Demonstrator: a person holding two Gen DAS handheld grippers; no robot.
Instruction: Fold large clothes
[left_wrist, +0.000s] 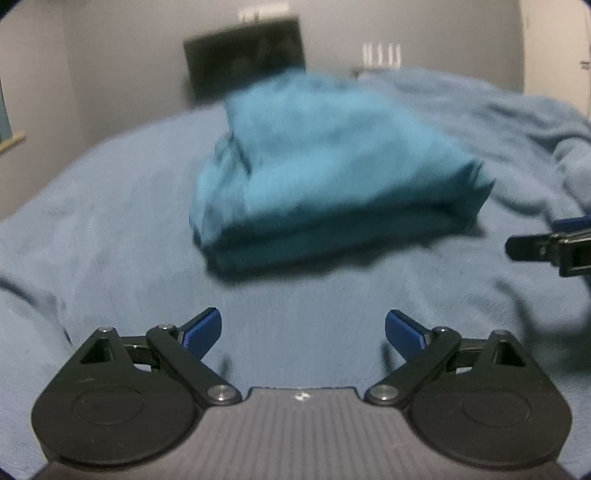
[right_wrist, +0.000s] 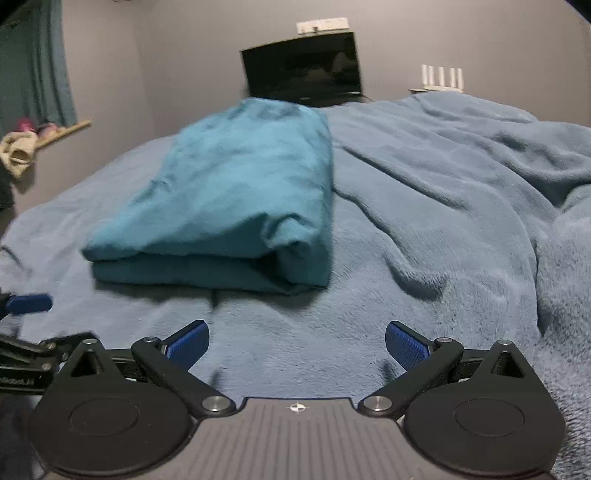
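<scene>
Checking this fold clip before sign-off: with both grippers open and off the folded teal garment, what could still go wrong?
1. The folded teal garment has a loose flap at its near right corner; it may spring open.
2. The rumpled blue fleece blanket beneath is uneven, so the stack could slump.
3. The open left gripper and right gripper sit close together and might collide.

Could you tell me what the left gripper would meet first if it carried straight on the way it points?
Probably the blue blanket just ahead of the open left gripper, short of the folded teal garment; depth is unclear.
</scene>
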